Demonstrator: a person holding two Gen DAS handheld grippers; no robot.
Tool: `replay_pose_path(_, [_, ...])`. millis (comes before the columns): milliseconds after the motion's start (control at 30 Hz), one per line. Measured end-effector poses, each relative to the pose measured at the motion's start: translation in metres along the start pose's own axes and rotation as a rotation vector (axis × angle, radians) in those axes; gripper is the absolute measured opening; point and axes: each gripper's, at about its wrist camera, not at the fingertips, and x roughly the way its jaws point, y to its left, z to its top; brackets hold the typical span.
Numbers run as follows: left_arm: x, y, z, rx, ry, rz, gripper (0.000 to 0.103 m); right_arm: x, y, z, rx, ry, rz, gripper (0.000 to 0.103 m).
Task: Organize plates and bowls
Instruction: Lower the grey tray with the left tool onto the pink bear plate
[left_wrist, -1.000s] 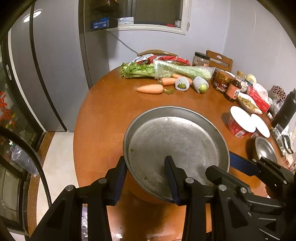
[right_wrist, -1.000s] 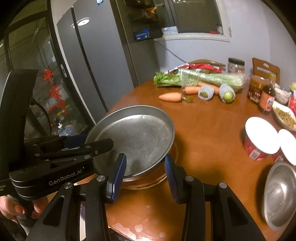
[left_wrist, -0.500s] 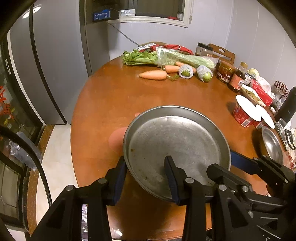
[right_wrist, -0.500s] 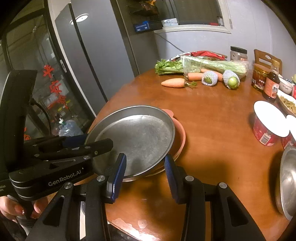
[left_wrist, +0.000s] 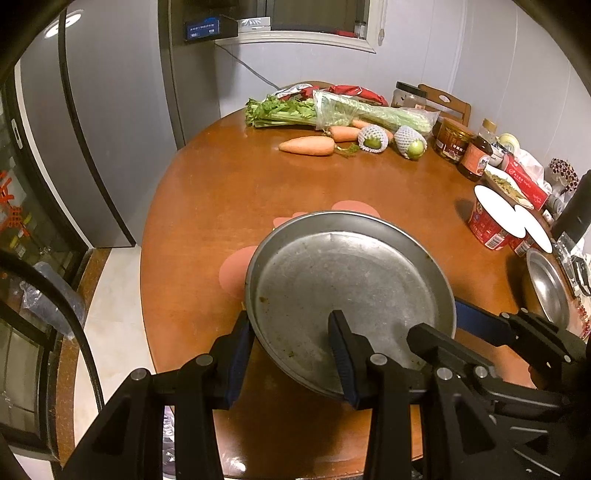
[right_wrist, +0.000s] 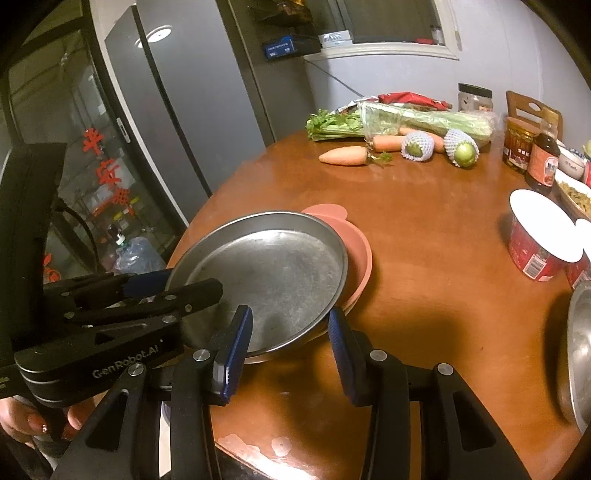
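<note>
A large round steel plate (left_wrist: 347, 284) is held above a pink plate (left_wrist: 234, 271) that lies on the round wooden table (left_wrist: 229, 192). My left gripper (left_wrist: 291, 350) grips the steel plate's near rim, one finger under it and one inside. My right gripper (right_wrist: 290, 339) stands with its fingers either side of the plate's (right_wrist: 269, 273) other rim, above the pink plate (right_wrist: 356, 251); its grip is unclear. A small steel bowl (left_wrist: 546, 284) sits at the right.
Celery (left_wrist: 332, 110), carrots (left_wrist: 306, 145) and two netted green fruits (left_wrist: 373, 138) lie at the table's far side. Jars and bottles (left_wrist: 476, 157) and two red cups with white lids (left_wrist: 495, 218) stand at the right. A grey fridge (left_wrist: 110, 122) stands at the left.
The steel plate has risen and drawn back toward me with both grippers. The pink plate beneath it now shows more at the left and far side.
</note>
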Motion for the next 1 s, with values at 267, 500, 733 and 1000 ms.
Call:
replay_pose_path(267, [0.005, -0.005, 0.002, -0.001, 0.026, 0.028, 0.041, 0.000, 0.000, 0.000, 0.005, -0.007, -0.012, 0.045])
replay_pose_path(500, [0.007, -0.003, 0.002, -0.012, 0.032, 0.038, 0.045, 0.002, -0.002, 0.003, 0.013, -0.016, -0.020, 0.045])
replay_pose_path(733, [0.006, 0.003, 0.005, -0.037, 0.016, 0.038, 0.047, 0.004, -0.001, 0.003, -0.005, -0.027, -0.043, 0.045])
replay_pose_path(1000, [0.000, 0.014, 0.002, -0.067, -0.006, 0.032, 0.050, 0.009, -0.001, 0.006, -0.027, -0.044, -0.065, 0.045])
